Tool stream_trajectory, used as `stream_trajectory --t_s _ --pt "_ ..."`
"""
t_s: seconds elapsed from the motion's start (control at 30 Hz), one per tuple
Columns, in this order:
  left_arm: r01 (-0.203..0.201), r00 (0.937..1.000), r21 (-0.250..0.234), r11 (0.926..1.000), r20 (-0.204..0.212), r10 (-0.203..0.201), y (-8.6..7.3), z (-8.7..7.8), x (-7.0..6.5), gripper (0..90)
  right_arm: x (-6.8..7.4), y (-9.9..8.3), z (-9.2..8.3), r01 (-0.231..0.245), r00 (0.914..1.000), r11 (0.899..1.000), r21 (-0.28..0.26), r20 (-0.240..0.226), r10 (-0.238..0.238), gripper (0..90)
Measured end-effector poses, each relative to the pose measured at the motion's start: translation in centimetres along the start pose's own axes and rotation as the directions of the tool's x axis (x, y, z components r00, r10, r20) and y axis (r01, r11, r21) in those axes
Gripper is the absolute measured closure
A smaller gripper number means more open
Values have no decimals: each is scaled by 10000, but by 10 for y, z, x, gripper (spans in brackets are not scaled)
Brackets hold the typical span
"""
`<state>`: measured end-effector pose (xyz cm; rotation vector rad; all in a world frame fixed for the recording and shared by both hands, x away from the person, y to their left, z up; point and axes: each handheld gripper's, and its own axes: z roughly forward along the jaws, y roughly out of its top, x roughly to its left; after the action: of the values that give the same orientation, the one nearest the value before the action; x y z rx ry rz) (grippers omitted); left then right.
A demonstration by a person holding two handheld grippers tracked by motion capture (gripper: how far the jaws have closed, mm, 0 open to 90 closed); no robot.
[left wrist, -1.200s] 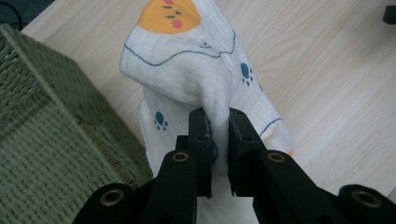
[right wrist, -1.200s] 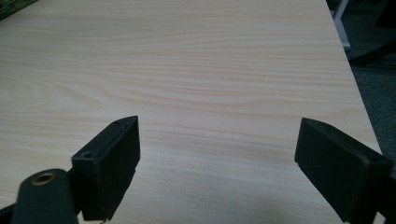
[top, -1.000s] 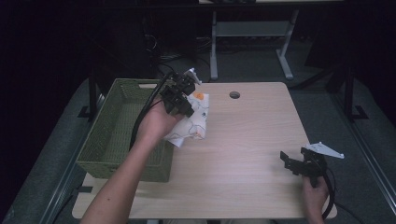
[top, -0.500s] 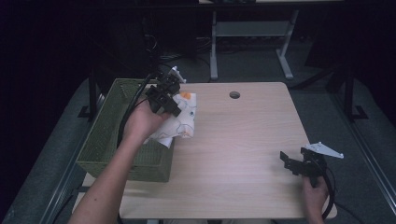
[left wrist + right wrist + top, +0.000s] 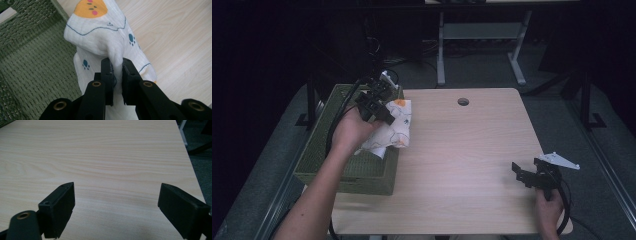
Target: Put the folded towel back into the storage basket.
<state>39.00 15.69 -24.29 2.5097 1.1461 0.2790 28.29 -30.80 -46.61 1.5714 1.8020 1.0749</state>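
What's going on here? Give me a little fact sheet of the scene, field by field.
Held item: white printed cloth
Holder: left gripper, jaws pinched on a fold of it
Cloth position: hanging over the near-side rim of the green woven basket
Right gripper: jaws wide apart, nothing between them, over the table's right edge
Surface: light wooden table

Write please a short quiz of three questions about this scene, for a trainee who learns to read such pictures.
1. True or false: the left gripper is shut on the white printed cloth.
2. Over what does the cloth hang? A: the green woven basket's rim; B: the floor; C: the table's right edge.
3. How do the right gripper's jaws stand, and what lies between them?

Key:
1. True.
2. A.
3. Wide open, with nothing held, above the bare wooden table.
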Motion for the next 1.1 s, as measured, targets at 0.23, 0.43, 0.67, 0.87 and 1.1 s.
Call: stream_trajectory --t_s 0.23,0.43,0.67,0.87,1.1 --pt "252 9997 -10 9997 39 -252 -12 -2 14 821 0 0 0 51 10000 10000 44 10 -51 137" --pt "253 9997 23 9997 -39 -253 -20 -5 24 821 1 0 0 44 10000 10000 37 27 -44 137" --pt "376 9993 103 9992 -78 -375 -30 -7 34 819 1 0 0 63 10000 10000 71 51 -63 137" --pt "374 9993 176 9991 -35 -373 -40 -7 45 818 1 0 1 70 10000 9999 105 60 -70 137" --pt "428 9991 301 9986 13 -428 -50 -4 54 815 1 0 1 91 9999 9999 96 75 -91 137"
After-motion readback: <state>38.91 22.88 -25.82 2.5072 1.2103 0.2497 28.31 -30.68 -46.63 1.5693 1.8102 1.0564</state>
